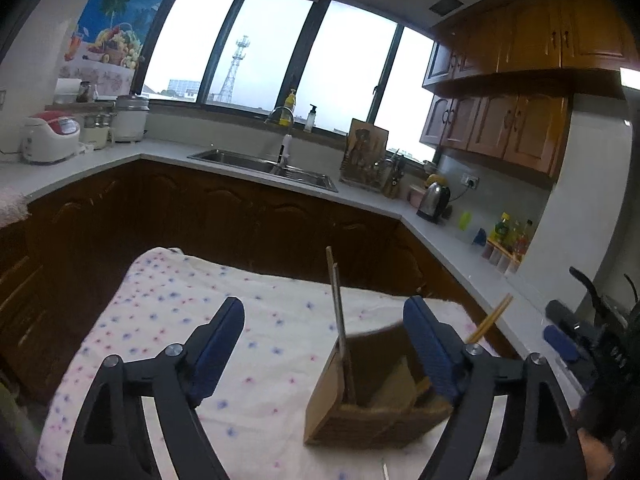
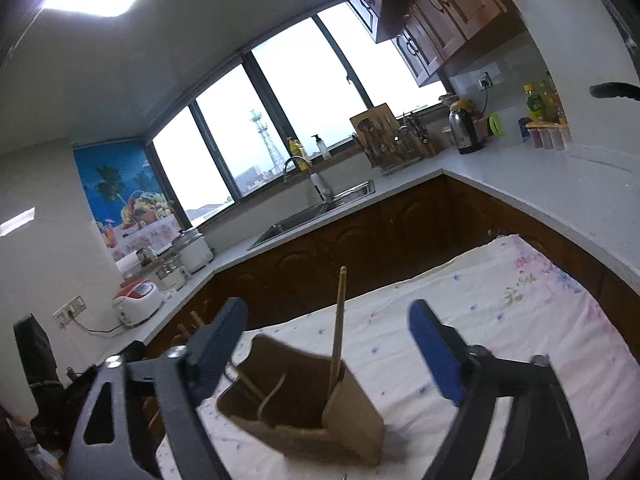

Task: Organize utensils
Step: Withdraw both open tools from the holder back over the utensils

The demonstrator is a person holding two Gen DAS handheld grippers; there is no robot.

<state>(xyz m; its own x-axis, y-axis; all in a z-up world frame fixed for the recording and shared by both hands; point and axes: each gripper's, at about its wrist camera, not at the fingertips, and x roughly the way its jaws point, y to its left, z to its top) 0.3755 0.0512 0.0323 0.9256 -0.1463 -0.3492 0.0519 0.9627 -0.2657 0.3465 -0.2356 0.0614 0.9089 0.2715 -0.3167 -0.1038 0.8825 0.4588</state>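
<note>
at the bottom of the left wrist view the left hand-held gripper (image 1: 324, 344) stands wide open, its blue pads apart and pressing on nothing. the brown cardboard utensil box (image 1: 360, 412) sits low and right of centre between the open fingers, resting on the white cloth with small blue and pink flowers (image 1: 168, 312) that covers the worktop. a thin pale stick with a metal-looking shaft (image 1: 338, 300), hard to identify, stands upright in the box's near-left corner, and yellow wooden chopsticks (image 1: 490, 318) lean out past its right side. in the right wrist view the right hand-held gripper (image 2: 328, 340) is open too and empty, with the same box low and centre and a tan wooden-handled utensil (image 2: 339, 320) standing in it.

judging from this, both items are already dropped in the box and this is the release step; the next move calls for backing both hand-held grippers clear without knocking the tall handles or tipping the light box, then looking for any utensil left out. a thin pale sliver at the bottom edge of the left view may be one, but i cannot tell.

farther off, the steel sink (image 1: 264, 168) lies at centre, a steel kettle (image 1: 434, 202) to the right and a white and red rice cooker (image 1: 50, 136) at left, well apart from the box.
</note>
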